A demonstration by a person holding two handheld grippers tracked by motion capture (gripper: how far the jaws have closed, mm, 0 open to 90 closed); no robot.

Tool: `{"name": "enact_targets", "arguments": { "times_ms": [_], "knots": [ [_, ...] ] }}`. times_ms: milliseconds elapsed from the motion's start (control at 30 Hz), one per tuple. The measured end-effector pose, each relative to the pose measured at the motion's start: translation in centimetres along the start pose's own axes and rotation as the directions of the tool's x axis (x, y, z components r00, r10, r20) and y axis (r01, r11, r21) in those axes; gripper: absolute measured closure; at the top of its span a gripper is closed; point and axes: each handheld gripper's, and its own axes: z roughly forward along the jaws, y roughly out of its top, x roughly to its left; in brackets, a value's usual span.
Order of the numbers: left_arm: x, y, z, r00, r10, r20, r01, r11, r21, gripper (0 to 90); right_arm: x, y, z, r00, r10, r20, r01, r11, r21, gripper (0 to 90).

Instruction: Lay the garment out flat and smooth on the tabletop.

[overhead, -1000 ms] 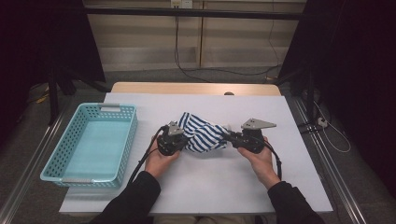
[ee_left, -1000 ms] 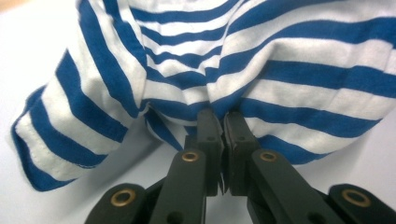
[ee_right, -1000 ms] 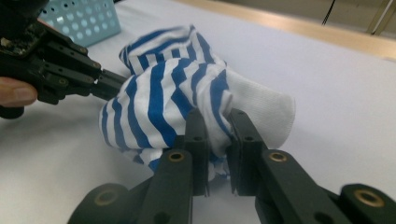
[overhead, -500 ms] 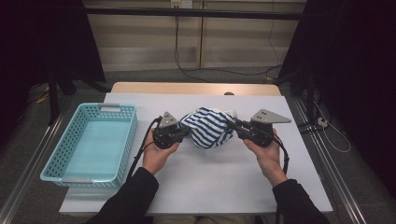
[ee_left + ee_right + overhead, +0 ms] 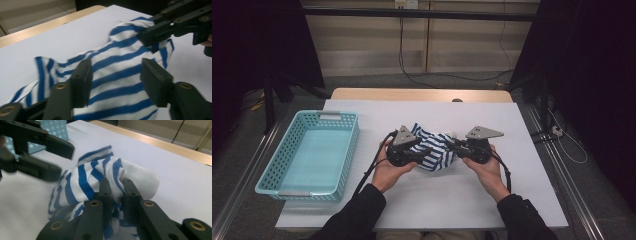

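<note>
Right gripper (image 5: pixel 116 192) pinches the striped cloth (image 5: pixel 437 150) beside the basket (image 5: pixel 347 150); left gripper (image 5: pixel 116 77), jaws just opening, grips nothing.

Striped garment (image 5: pixel 120 75): soft knit cloth, matt. Gripper arms: matt black plastic w/ brass-look rivets. Table (image 5: pixel 512 200): smooth matt white top, wood edge. Basket (image 5: pixel 347 150): perforated plastic.

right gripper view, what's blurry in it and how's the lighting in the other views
Right gripper view: the other hand's left tongs are smeared by motion blur, while the blue-and-white striped cloth is fairly sharp. Left gripper view: soft overall, with its own jaws out of focus. High view: white table evenly lit, surroundings dark.
</note>
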Motion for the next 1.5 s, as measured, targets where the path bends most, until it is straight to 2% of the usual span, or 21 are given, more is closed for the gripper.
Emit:
{"name": "enact_targets", "arguments": {
  "times_ms": [67,133,167,233,267,300,333,400,467,567,633,800,867,900,1033,1167,1233,1300,1367,1400,1500],
  "knots": [
    [-0.6,0.1,0.4,0.9997,0.02,0.01,-0.02,0.9998,0.005,39.0,0.5,0.2,0.1,0.9998,-0.007,-0.021,0.006,1.0,-0.009,79.8],
    [-1.2,0.3,0.5,0.9971,0.068,-0.034,-0.068,0.9976,0.009,38.1,1.0,0.3,0.3,0.9995,-0.026,-0.018,0.026,1.0,0.002,79.5],
    [-1.2,0.4,0.7,0.9971,0.073,-0.023,-0.072,0.9974,0.005,36.1,1.3,0.4,0.4,0.9987,-0.048,-0.017,0.048,0.999,0.011,79.3],
    [-1.3,0.2,1.1,0.9972,0.074,-0.01,-0.074,0.9971,0.016,34.4,1.6,0.5,0.5,0.9983,-0.048,-0.031,0.049,0.999,0.008,79.1],
    [-1.4,0.0,1.4,0.9962,0.086,-0.015,-0.085,0.9954,0.045,33.5,1.6,0.5,0.5,0.998,-0.054,-0.035,0.054,0.999,0.005,78.8],
    [-1.4,-0.2,1.6,0.9956,0.088,-0.033,-0.085,0.9939,0.07,35.9,1.7,0.6,0.4,0.9981,-0.048,-0.039,0.048,0.999,0.006,78.0],
    [-1.3,-0.4,1.7,0.9942,0.099,-0.043,-0.094,0.9909,0.096,43.7,1.7,0.6,0.4,0.9979,-0.048,-0.044,0.048,0.999,0.006,76.1],
    [-0.7,-0.7,1.5,0.9976,0.064,-0.025,-0.062,0.9927,0.104,67.2,1.6,0.6,0.4,0.998,-0.04,-0.049,0.041,0.999,0.007,70.2],
    [-0.3,-0.7,1.3,0.999,0.037,-0.024,-0.034,0.9939,0.105,77.2,1.5,0.5,0.4,0.9981,-0.04,-0.046,0.041,0.999,0.014,61.4],
    [0.2,-0.7,1.0,0.9996,0.02,-0.021,-0.018,0.9943,0.105,79.5,1.3,0.3,0.4,0.9989,-0.029,-0.038,0.029,0.999,0.022,54.4],
    [0.4,-0.8,1.0,0.9996,-0.014,-0.024,0.017,0.9955,0.093,79.8,1.3,0.1,0.5,0.9991,-0.024,-0.034,0.026,0.999,0.036,52.2],
    [1.4,-1.0,0.5,0.9959,-0.063,-0.065,0.07,0.9928,0.098,80.3,1.4,-0.4,0.5,0.9989,-0.033,-0.032,0.034,0.998,0.059,48.7],
    [2.1,-1.3,0.3,0.9918,-0.104,-0.075,0.11,0.9897,0.092,80.4,1.4,-0.7,0.4,0.9988,-0.034,-0.035,0.036,0.997,0.07,51.7],
    [2.5,-1.4,0.2,0.9925,-0.089,-0.083,0.097,0.9903,0.1,80.4,1.4,-0.9,0.5,0.9987,-0.034,-0.038,0.037,0.996,0.083,54.7],
    [3.6,-2.1,-0.1,0.9854,-0.132,-0.107,0.143,0.9846,0.101,80.4,1.4,-1.6,0.8,0.9979,-0.046,-0.046,0.051,0.993,0.109,69.6],
    [4.2,-2.4,-0.2,0.9819,-0.138,-0.129,0.152,0.9831,0.102,80.4,1.8,-2.1,0.6,0.9952,-0.057,-0.08,0.067,0.989,0.132,82.1],
    [4.5,-2.5,-0.3,0.9798,-0.152,-0.13,0.165,0.9814,0.098,80.2,2.0,-2.2,0.2,0.9927,-0.065,-0.101,0.079,0.988,0.134,84.0],
    [5.0,-2.4,-0.8,0.9843,-0.127,-0.123,0.144,0.9804,0.135,80.2,2.3,-2.3,-0.3,0.9916,-0.063,-0.113,0.078,0.988,0.132,85.2],
    [5.0,-2.4,-0.8,0.977,-0.171,-0.127,0.184,0.9781,0.097,80.3,2.6,-2.5,-1.0,0.991,-0.068,-0.116,0.082,0.989,0.126,86.0],
    [5.2,-2.4,-1.1,0.982,-0.142,-0.125,0.157,0.9796,0.125,80.4,2.7,-2.6,-1.2,0.9911,-0.067,-0.115,0.081,0.989,0.125,86.2],
    [5.2,-2.4,-1.1,0.9809,-0.145,-0.129,0.162,0.9779,0.132,80.9,2.9,-3.0,-1.8,0.9914,-0.07,-0.111,0.084,0.988,0.129,86.7]
  ]
}}
